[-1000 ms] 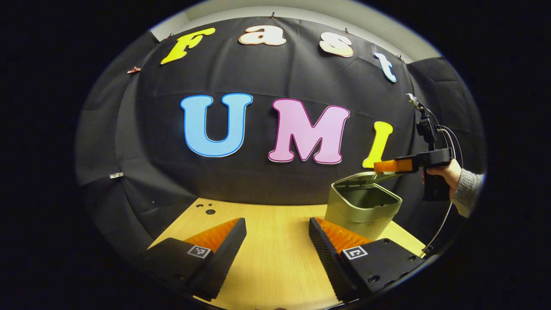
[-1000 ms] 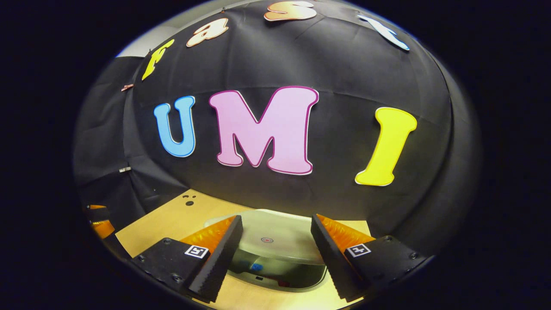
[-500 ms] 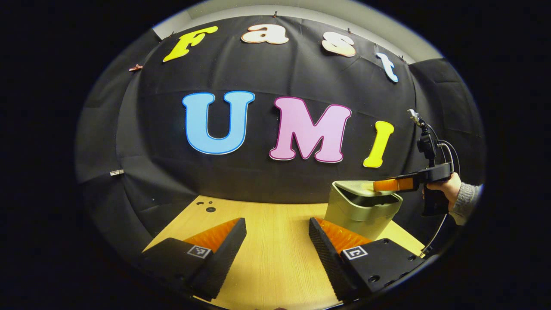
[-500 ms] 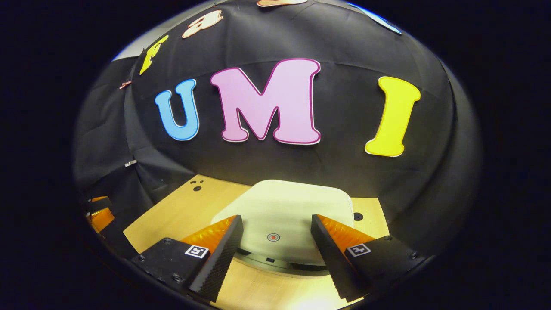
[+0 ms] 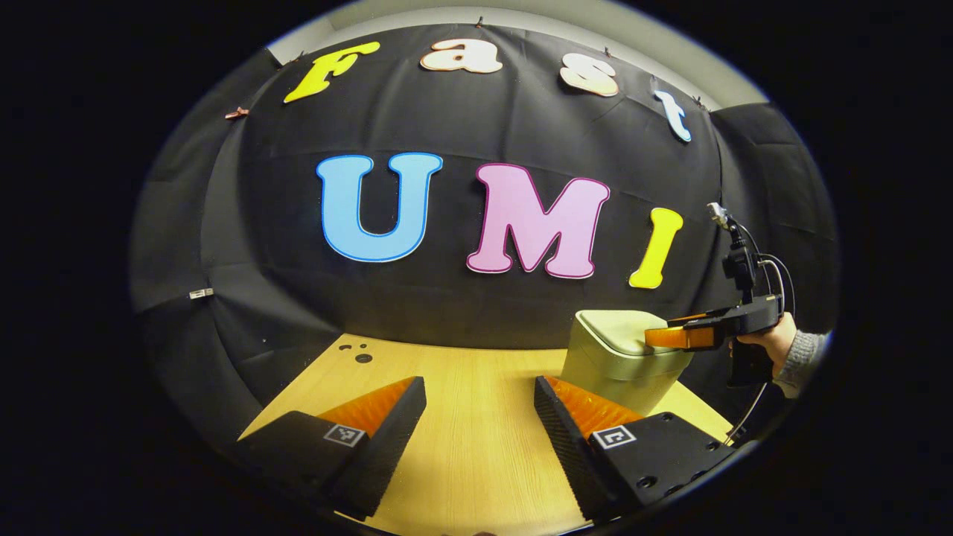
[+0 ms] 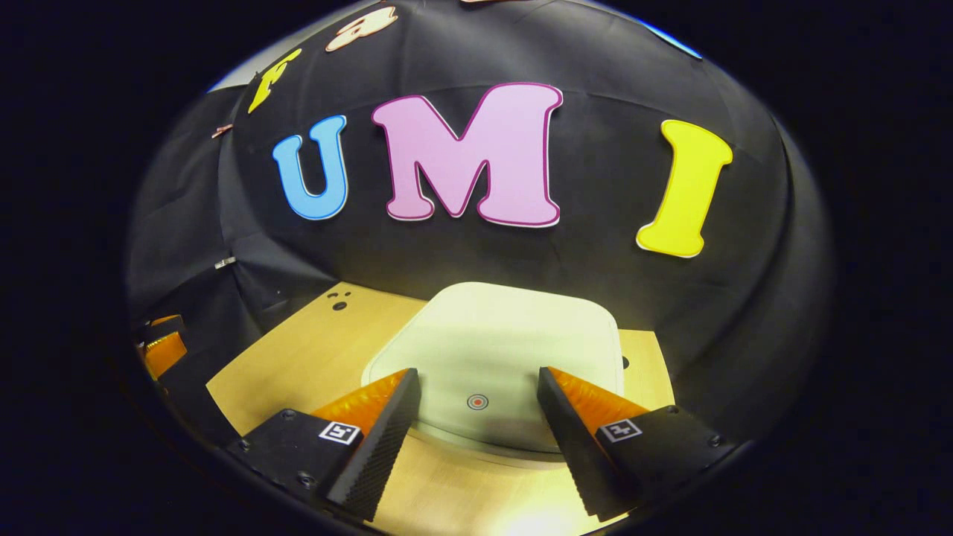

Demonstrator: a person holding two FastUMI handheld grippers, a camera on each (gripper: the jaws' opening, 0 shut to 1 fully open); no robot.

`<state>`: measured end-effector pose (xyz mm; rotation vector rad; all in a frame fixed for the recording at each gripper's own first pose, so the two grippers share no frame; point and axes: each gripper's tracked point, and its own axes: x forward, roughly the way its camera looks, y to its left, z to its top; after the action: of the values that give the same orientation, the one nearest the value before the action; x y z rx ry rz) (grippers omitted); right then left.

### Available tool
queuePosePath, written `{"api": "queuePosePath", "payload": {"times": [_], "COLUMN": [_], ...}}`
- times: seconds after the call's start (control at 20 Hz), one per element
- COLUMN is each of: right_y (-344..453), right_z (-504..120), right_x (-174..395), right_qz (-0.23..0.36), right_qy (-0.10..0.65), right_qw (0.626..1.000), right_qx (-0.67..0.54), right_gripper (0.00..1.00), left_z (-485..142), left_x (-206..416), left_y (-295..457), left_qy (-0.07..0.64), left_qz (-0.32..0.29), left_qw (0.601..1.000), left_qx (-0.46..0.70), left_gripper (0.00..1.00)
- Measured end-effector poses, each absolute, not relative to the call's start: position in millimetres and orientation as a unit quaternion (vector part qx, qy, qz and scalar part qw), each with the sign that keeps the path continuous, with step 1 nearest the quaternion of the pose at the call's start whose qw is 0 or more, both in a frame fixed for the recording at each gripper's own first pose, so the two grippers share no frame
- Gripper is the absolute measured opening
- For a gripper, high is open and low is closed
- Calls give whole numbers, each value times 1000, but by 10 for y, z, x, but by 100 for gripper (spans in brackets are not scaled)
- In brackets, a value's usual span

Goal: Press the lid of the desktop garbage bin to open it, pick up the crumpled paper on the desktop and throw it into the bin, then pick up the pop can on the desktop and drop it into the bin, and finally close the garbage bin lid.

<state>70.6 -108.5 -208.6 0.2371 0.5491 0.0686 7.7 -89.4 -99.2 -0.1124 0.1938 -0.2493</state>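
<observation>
The pale green desktop bin stands at the table's right rear with its lid lying flat. My right gripper, held by a hand, rests its fingers on the lid's right edge. In the right gripper view the lid spreads just beneath my right gripper, which is open, with a small red ring mark between its fingers. My left gripper hovers open over bare tabletop, left of the bin, with nothing in it; it also shows at the far left.
The wooden table runs back to the black cloth wall. Small dark holes mark its far left corner. A cable hangs from the right gripper past the table's right edge.
The lid has gone from raised, with the bin's inside showing, to flat down. My right gripper came down with it. My left gripper stayed almost still.
</observation>
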Motion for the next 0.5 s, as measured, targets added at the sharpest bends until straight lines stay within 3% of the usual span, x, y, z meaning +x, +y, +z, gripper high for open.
{"api": "queuePosePath", "payload": {"times": [0.5], "right_y": [-1051], "right_z": [-2177], "right_x": [664], "right_qz": [39], "right_qy": [242], "right_qw": [961], "right_qx": [125], "right_gripper": [100], "left_z": [-995], "left_x": [163], "left_y": [-976], "left_qy": [97], "left_qz": [-132], "left_qw": [985], "left_qx": [-56], "left_gripper": [95]}}
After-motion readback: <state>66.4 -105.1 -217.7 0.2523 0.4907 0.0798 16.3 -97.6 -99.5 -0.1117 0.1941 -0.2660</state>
